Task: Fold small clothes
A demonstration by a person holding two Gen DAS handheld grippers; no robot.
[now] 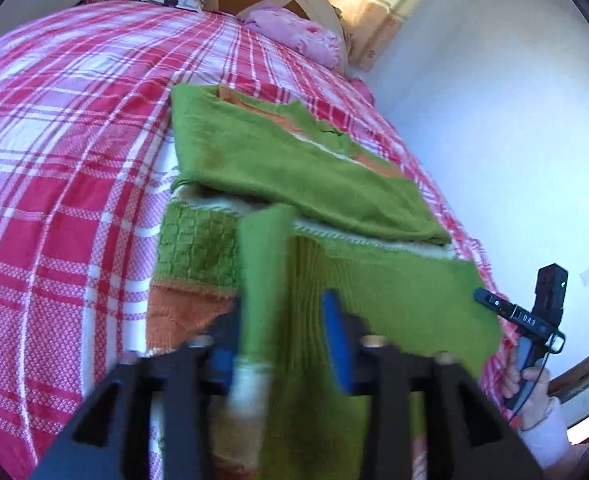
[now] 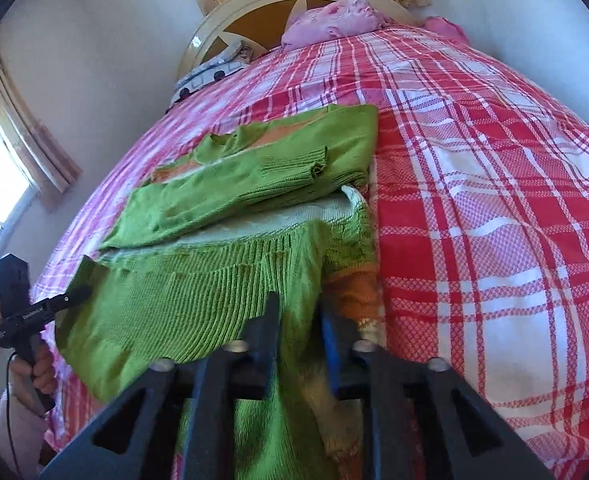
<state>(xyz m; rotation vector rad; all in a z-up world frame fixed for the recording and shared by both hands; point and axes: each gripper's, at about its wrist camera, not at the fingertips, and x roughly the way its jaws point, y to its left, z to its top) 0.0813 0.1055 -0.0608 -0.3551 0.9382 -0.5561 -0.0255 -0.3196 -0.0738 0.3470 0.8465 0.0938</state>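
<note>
Two fisheye views look along hand-held grippers at a bed covered with a red, pink and white checked spread (image 1: pixel 54 160).

In the left wrist view, a small green knitted sweater (image 1: pixel 278 168) with orange and white parts lies across the middle of the frame, on the spread. Its upper part is folded flat; its lower part runs down toward the bottom centre. The left gripper (image 1: pixel 290 320) fills the bottom of the frame, black with blue pads. Its jaws stand partly apart with a raised strip of green knit between them; the strip lies against the left pad, and the blur hides whether both pads press it, so the grip cannot be told. At the lower right edge, a hand (image 1: pixel 534 392) holds the other gripper's black handle, beside the sweater's edge.

In the right wrist view, the sweater (image 2: pixel 234 200) lies left of centre, with the spread (image 2: pixel 494 200) filling the right half. The right gripper (image 2: pixel 298 316) rises from the bottom centre, its jaws partly apart with green knit between them; whether they clamp it cannot be told. At the lower left, a hand (image 2: pixel 40 368) holds the left gripper's handle.

A pink pillow (image 2: pixel 334 20) and a cream headboard (image 2: pixel 254 0) sit at the top, with curtains (image 2: pixel 26 148) at the left.
</note>
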